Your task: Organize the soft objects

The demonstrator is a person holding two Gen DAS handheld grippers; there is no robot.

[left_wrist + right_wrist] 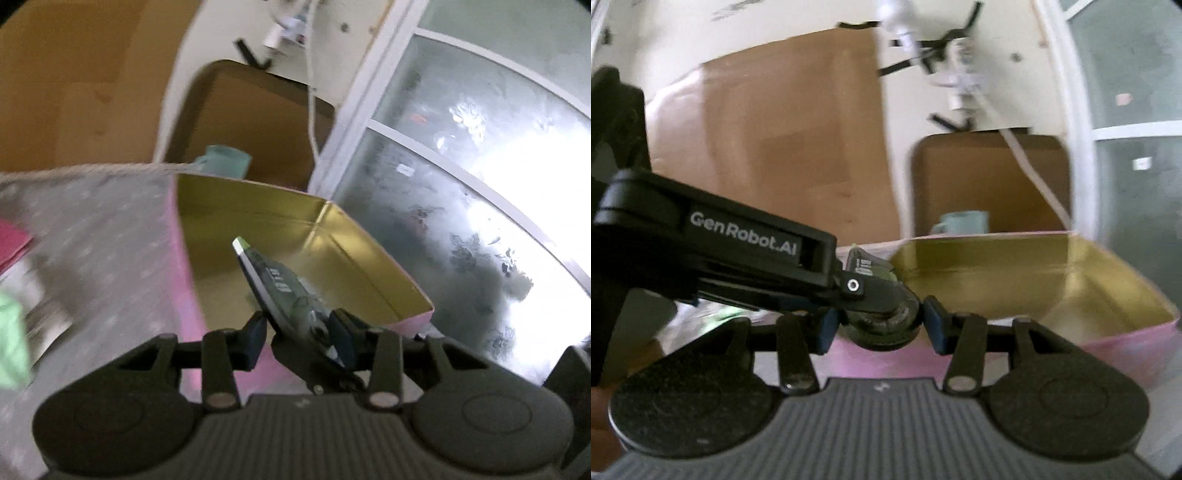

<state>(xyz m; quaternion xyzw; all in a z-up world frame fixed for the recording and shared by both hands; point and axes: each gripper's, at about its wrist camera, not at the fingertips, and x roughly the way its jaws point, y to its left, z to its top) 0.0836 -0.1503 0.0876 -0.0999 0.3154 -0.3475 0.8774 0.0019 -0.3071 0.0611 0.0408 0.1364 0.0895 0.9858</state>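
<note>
My left gripper [299, 332] is shut on a flat dark packet [277, 284] with a pale green and white tip. It holds the packet tilted above the open pink tin [373, 258], whose gold inside looks bare. In the right wrist view the left gripper's black housing [738, 236] crosses from the left, the packet [864, 266] at its tip by the pink tin [1034, 277]. My right gripper [881, 328] sits just in front of the tin's near wall, its pads against a black round roll [882, 325].
The tin stands on a grey dotted cloth [103, 236]. Pink and green soft things [11, 332] lie blurred at the far left. Behind are cardboard boxes [258, 122], a teal cup [225, 158], a white cable [312, 110], and frosted glass panes [461, 166] on the right.
</note>
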